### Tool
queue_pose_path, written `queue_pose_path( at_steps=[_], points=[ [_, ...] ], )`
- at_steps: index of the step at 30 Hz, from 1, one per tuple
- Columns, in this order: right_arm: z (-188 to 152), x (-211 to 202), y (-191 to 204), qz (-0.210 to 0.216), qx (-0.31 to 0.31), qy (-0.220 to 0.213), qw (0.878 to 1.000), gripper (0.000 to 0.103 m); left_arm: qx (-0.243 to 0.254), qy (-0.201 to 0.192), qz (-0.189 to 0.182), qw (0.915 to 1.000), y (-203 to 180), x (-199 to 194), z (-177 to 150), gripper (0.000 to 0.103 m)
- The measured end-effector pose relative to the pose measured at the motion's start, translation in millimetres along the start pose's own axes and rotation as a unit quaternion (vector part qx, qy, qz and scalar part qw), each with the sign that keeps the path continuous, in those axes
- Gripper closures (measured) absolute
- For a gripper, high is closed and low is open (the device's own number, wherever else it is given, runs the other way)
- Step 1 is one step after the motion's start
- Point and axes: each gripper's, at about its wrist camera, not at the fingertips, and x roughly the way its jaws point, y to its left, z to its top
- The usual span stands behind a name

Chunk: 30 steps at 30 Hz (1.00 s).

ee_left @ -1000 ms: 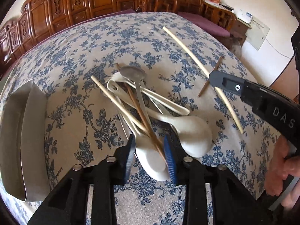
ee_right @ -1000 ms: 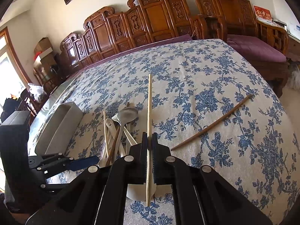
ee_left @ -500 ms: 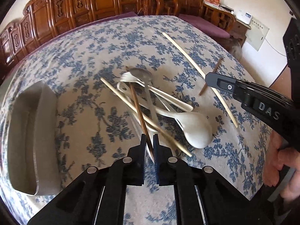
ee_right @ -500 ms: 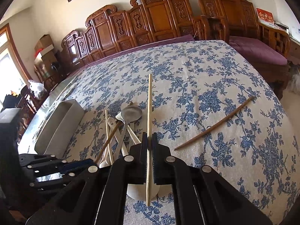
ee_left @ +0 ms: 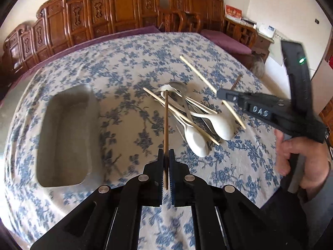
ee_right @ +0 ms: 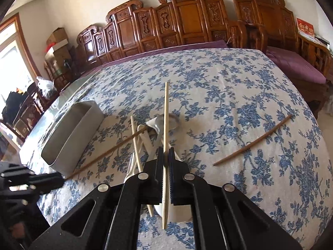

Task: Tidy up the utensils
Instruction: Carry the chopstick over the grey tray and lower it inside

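My left gripper (ee_left: pixel 165 156) is shut on a dark brown chopstick (ee_left: pixel 166 125), which sticks forward above the table; the same stick shows as a brown chopstick (ee_right: pixel 108 152) in the right wrist view. My right gripper (ee_right: pixel 165 156) is shut on a pale chopstick (ee_right: pixel 165 125), also seen as the pale chopstick (ee_left: pixel 210 87) in the left wrist view. Between them lies a pile of white spoons (ee_left: pixel 197 139), a metal spoon (ee_left: pixel 179 86) and another pale chopstick (ee_left: pixel 179 114). A grey tray (ee_left: pixel 68 135) lies empty at the left. A second brown chopstick (ee_right: pixel 251 143) lies alone on the right.
A blue-flowered cloth (ee_right: pixel 218 79) covers the round table. Carved wooden chairs (ee_right: pixel 187 20) line the far side. A person's hand (ee_left: pixel 301 158) holds the right gripper's handle. The grey tray (ee_right: pixel 70 137) stands left of the pile, near the table's edge.
My left gripper closed on the brown chopstick in the pile and lifted it up and left, toward the tray. The right gripper kept its hold on the pale chopstick and shifted slightly.
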Motion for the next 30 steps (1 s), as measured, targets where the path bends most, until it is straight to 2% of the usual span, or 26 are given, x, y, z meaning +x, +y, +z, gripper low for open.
queue_pose_path(
  at_steps=[9,14,21,30],
  points=[
    [-4.8,7.0,27.9,0.017,-0.029,0.013,0.999,0.097,-0.023,-0.035,0.009,0.9991,31.1,-43.7,-6.1,0.099],
    [-7.0,6.8,46.0,0.030,-0.043,0.016,0.998,0.097,-0.034,-0.051,0.026,0.9978,51.0,-57.4,-6.7,0.099],
    [-13.6,8.2,76.7,0.042,-0.075,0.026,0.996,0.097,-0.059,-0.058,0.052,0.9952,91.3,-62.7,-7.3,0.099],
    [-17.9,2.1,97.9,0.054,-0.088,0.027,0.994,0.097,-0.071,-0.047,0.083,0.9929,137.7,-42.1,-5.5,0.099]
  ],
)
